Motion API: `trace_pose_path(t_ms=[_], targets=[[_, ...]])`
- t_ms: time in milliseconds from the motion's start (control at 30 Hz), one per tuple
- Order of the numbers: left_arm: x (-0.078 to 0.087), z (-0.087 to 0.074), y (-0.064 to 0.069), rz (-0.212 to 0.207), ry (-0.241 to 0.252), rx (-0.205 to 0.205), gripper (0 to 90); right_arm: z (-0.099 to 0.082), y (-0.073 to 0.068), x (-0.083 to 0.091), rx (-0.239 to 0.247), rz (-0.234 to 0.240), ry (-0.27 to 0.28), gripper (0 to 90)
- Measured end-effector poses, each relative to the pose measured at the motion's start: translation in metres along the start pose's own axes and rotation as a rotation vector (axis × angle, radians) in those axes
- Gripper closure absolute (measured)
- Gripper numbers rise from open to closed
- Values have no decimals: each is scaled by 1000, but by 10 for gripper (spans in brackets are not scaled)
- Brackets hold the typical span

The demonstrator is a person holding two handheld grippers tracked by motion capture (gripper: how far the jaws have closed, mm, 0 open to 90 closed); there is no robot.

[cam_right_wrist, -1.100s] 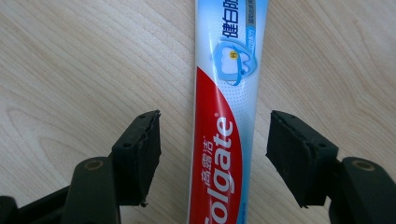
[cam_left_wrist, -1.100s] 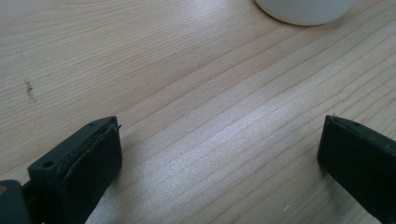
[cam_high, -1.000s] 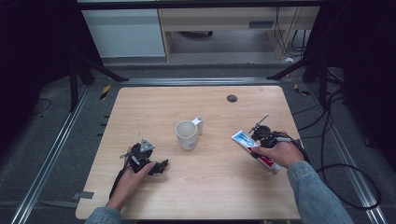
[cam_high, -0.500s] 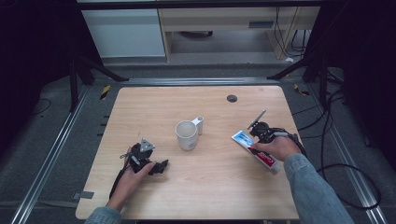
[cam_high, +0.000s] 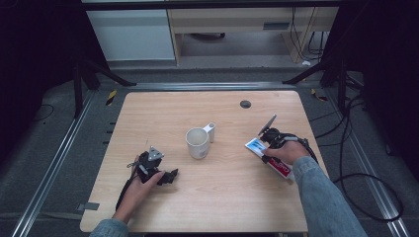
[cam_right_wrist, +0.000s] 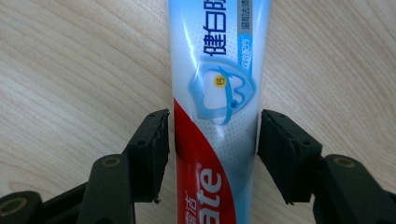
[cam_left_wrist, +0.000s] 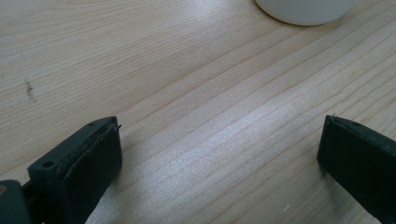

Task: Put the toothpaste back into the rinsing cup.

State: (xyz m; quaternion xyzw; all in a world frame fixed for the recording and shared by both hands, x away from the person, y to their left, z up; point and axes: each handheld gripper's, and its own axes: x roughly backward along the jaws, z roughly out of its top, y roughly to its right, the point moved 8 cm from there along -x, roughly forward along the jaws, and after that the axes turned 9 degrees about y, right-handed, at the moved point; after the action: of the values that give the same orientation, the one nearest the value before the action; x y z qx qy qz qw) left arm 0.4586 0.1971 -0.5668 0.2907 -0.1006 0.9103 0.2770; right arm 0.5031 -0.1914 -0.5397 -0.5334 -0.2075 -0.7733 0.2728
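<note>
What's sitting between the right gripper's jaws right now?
The toothpaste tube lies flat on the table between the open right gripper jaws, a thin gap each side, seen in the right gripper view.

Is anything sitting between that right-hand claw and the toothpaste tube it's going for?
Nothing visible. The right gripper already straddles the toothpaste tube, one jaw on each side with slim gaps of bare table showing. The white mug stands well off to its side.
</note>
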Motion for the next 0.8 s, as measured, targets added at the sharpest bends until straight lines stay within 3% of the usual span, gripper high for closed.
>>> trace_pose_path(t_ms=[600, 800], targets=[[0, 0, 0, -1, 0, -1, 0, 5, 2, -10, -37, 24, -14, 456], [0, 0, 0, -1, 0, -1, 0, 7, 2, -10, -9, 18, -40, 462]])
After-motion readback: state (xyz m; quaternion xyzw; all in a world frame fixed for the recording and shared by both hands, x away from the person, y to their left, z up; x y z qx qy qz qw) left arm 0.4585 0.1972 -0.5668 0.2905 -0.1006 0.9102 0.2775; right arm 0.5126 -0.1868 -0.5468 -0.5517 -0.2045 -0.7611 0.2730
